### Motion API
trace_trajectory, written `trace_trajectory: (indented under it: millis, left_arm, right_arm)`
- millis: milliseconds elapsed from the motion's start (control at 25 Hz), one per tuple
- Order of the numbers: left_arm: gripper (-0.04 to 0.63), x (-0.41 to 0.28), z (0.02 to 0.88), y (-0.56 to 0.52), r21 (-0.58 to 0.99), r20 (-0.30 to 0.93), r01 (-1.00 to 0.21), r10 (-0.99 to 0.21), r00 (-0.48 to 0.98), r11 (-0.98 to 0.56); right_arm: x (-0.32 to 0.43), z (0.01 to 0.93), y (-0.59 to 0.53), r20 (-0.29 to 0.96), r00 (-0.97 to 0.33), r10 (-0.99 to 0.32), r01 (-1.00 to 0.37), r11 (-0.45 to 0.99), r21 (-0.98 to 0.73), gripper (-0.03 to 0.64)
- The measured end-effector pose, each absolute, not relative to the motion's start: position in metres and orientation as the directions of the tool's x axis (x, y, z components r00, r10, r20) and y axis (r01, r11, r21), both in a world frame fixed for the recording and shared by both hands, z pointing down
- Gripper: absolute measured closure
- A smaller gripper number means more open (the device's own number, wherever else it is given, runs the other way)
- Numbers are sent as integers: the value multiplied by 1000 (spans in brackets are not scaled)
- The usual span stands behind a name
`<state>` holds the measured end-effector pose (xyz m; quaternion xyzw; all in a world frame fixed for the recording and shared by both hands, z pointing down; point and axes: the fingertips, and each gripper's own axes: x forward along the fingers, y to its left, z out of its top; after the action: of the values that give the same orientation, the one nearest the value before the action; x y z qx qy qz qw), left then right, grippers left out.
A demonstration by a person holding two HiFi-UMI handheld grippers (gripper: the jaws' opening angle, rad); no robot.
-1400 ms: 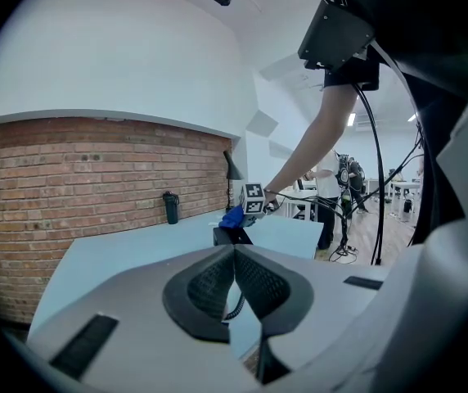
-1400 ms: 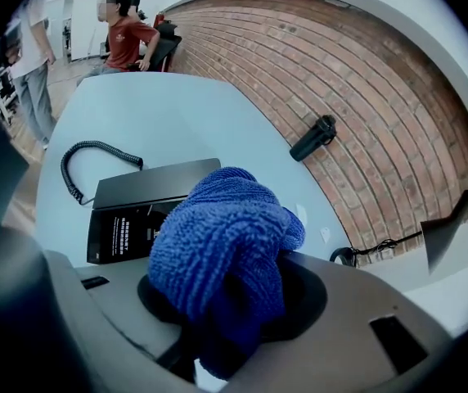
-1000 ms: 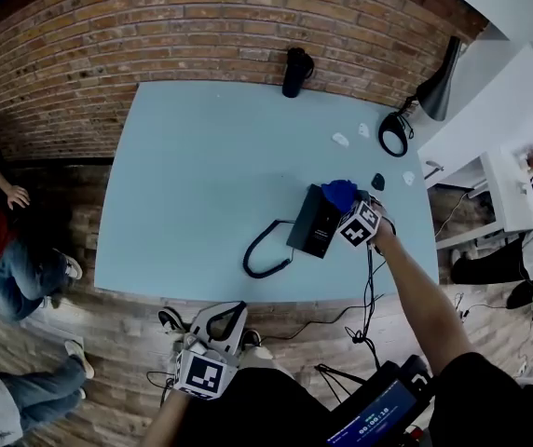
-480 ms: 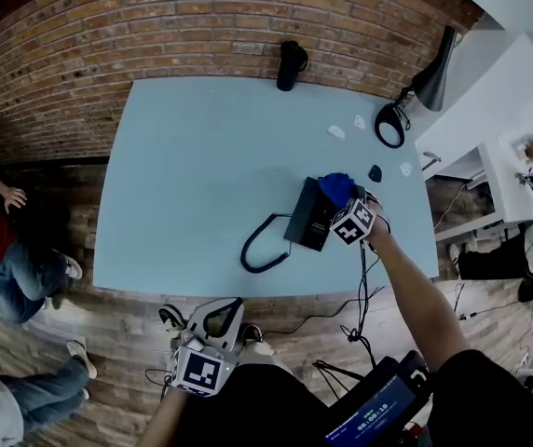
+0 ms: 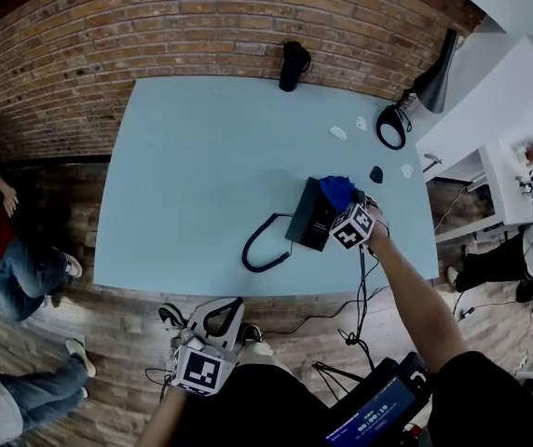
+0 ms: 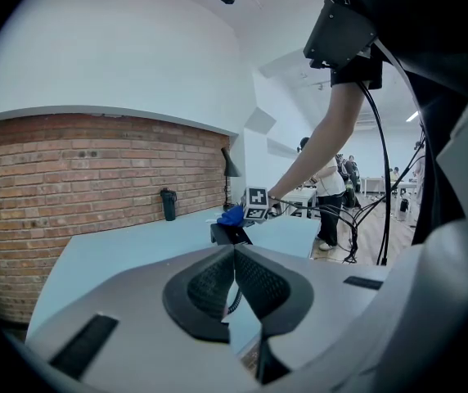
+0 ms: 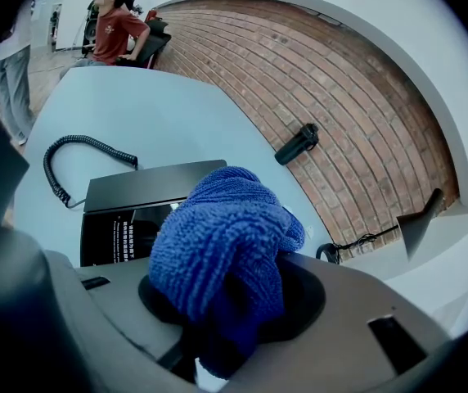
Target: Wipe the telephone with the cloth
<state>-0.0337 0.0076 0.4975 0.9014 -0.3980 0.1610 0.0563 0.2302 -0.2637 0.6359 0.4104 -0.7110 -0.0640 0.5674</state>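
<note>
1. Head view
   1.1. The telephone [image 5: 309, 218] is a black unit. It lies on the light blue table [image 5: 201, 156], toward the table's right near part.
   1.2. Its coiled cord [image 5: 261, 250] loops out on the table to the left of the unit.
   1.3. The right gripper [image 5: 343, 203] reaches in from the right at the end of an outstretched arm. It holds a blue cloth [image 5: 337, 192] bunched over the right end of the telephone.
   1.4. The left gripper [image 5: 222, 313] hangs below the near table edge, over the wooden floor and well apart from the telephone.
   1.5. A black bottle [image 5: 294, 65] stands at the far table edge against the brick wall. A black lamp [image 5: 432, 82] stands off the far right corner.

2. Left gripper view
   2.1. The two jaws are pressed together along their full length, with nothing between them.
   2.2. Beyond the jaws, the telephone [image 6: 229, 233] sits on the table with the cloth [image 6: 231, 216] on top of it. The marker cube of the right gripper is just beside the cloth.

3. Right gripper view
   3.1. The jaws are clamped on the cloth [image 7: 218, 244]. It bulges out of the grip as a thick blue wad.
   3.2. The wad hangs directly over the telephone [image 7: 132, 195]. Contact between the cloth and the unit cannot be confirmed from this angle.
   3.3. The cord [image 7: 69, 158] lies on the table past the unit.
</note>
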Motion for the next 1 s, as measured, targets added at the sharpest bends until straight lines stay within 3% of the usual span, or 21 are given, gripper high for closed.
trace_trajectory:
  millis: [1000]
  left_arm:
    - [581,-26,501,21,-33,342,-708,-673,655,-706]
  right_arm:
    - [195,682,-174,802,-65,-593,-441,738,510,440]
